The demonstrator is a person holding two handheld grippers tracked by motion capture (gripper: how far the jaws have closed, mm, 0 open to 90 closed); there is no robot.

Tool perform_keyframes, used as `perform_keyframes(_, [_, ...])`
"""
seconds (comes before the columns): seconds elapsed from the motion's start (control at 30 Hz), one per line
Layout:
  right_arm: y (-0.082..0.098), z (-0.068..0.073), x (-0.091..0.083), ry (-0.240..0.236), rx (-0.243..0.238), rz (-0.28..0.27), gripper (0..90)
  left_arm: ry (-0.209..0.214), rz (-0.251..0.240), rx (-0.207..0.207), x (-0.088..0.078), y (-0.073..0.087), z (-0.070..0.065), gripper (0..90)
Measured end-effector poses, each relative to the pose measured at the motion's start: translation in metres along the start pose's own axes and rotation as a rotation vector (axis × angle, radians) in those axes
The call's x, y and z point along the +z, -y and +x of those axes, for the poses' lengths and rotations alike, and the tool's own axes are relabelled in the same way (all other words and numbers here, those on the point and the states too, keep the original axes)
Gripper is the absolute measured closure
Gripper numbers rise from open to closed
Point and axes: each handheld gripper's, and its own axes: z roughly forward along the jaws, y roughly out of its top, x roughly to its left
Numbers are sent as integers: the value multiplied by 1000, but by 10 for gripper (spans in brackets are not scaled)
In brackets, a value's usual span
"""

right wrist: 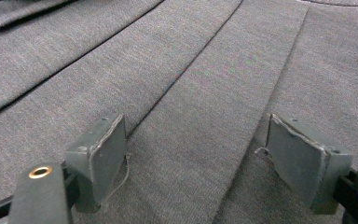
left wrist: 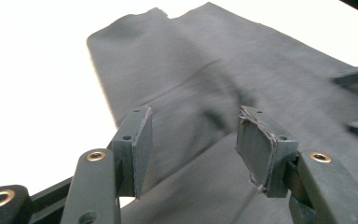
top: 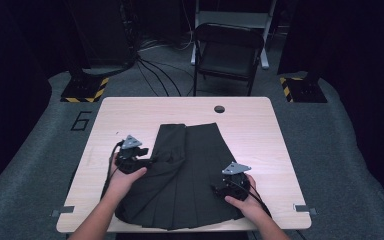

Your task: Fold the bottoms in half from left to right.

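1. A dark grey pleated fabric skirt [top: 187, 175] lies flat on the light wooden counter [top: 260, 130], spread from the middle towards six o'clock, its hem reaching the near edge.
2. The narrow waist end of the skirt points to twelve o'clock; the wide pleated hem fans out at six o'clock.
3. The left tongs [top: 147, 159], held in the person's left hand [top: 122, 180], sit at the skirt's nine o'clock edge, over a rumpled fold of cloth.
4. In the left gripper view the left tongs [left wrist: 193, 140] stand released: the two pads are apart, the skirt [left wrist: 205, 79] lies beyond and below them, and nothing is pinched between.
5. The right tongs [top: 219, 189], held in the right hand [top: 247, 202], rest at about four o'clock on the skirt, near its hem.
6. In the right gripper view the right tongs [right wrist: 196, 154] are released too, pads wide apart over the flat pleats [right wrist: 186, 84], gripping no cloth.
7. A black folding chair [top: 227, 52] stands on the floor beyond the counter at twelve o'clock.
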Motion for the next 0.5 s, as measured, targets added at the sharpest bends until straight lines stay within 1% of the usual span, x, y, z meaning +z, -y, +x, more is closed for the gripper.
perform_keyframes(0.03, [0, 0, 0, -4, 5, -1, 198, -15, 0, -23, -4, 4, 7, 448])
perform_keyframes(0.07, [0, 0, 0, -4, 5, -1, 198, -15, 0, -23, -4, 4, 7, 444])
perform_keyframes(0.1, [0, 0, 0, -5, 6, 2, 198, -37, -2, -55, -11, 12, 18, 440])
perform_keyframes(0.13, [0, 0, 0, -5, 6, 2, 198, -37, -2, -55, -11, 12, 18, 434])
perform_keyframes(0.17, [0, 0, 0, -3, 3, 3, 198, -56, -7, -70, -14, 17, 24, 434])
perform_keyframes(0.2, [0, 0, 0, -3, 3, 4, 198, -76, 8, -74, -17, 23, 32, 430])
perform_keyframes(0.23, [0, 0, 0, -3, 3, 4, 198, -76, 8, -74, -17, 23, 32, 429])
perform_keyframes(0.27, [0, 0, 0, -2, 1, 3, 198, -96, 25, -93, -15, 31, 40, 429])
perform_keyframes(0.3, [0, 0, 0, -2, 2, 3, 198, -91, 26, -107, -13, 34, 43, 429])
perform_keyframes(0.33, [0, 0, 0, -2, 2, 3, 198, -91, 26, -107, -13, 34, 43, 430])
perform_keyframes(0.37, [0, 0, 0, -2, 1, 4, 198, -70, 27, -125, -10, 38, 46, 430])
perform_keyframes(0.4, [0, 0, 0, -4, 1, 4, 197, -55, 31, -132, -8, 41, 47, 434])
perform_keyframes(0.43, [0, 0, 0, -3, 2, 2, 197, -30, 45, -137, -3, 47, 46, 441])
perform_keyframes(0.47, [0, 0, 0, -4, 1, 4, 198, -16, 61, -136, 0, 48, 45, 446])
perform_keyframes(0.5, [0, 0, 0, -4, 1, 5, 197, -16, 61, -136, 0, 48, 45, 446])
